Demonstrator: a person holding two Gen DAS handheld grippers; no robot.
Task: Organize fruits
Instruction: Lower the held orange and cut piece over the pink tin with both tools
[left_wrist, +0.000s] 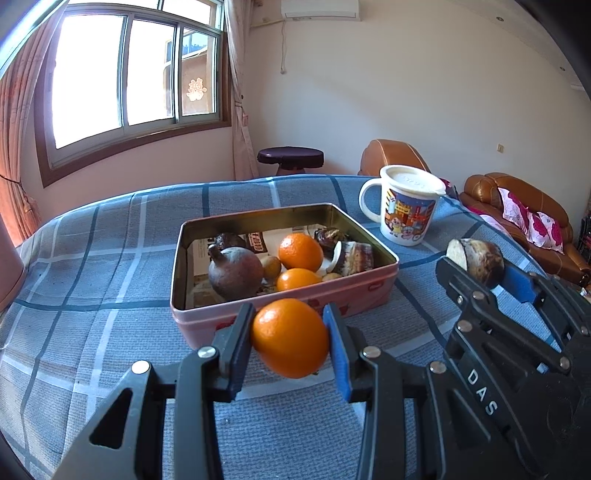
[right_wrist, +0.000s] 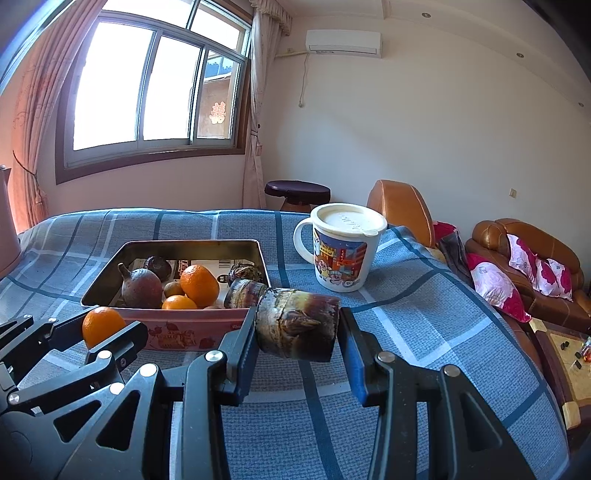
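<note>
My left gripper (left_wrist: 290, 338) is shut on an orange (left_wrist: 290, 338), held just in front of the near wall of a pink tin box (left_wrist: 280, 306). My right gripper (right_wrist: 297, 334) is shut on a brown, cut piece of bamboo-shoot-like fruit (right_wrist: 297, 325), to the right of the box (right_wrist: 184, 328). From the left wrist view, the right gripper (left_wrist: 487, 273) shows at the right with that piece (left_wrist: 476, 260). In the right wrist view the left gripper (right_wrist: 107, 330) holds the orange (right_wrist: 102, 325). Inside the box lie two oranges (left_wrist: 300, 252), a dark round fruit (left_wrist: 234, 273) and several brown pieces.
A lidded cartoon mug (left_wrist: 406, 205) stands on the blue checked tablecloth (left_wrist: 92, 277) behind and right of the box. A dark stool (left_wrist: 290, 157) and brown leather sofas (left_wrist: 517, 206) with pink cushions lie beyond the table. A pink object (left_wrist: 9, 273) edges the left.
</note>
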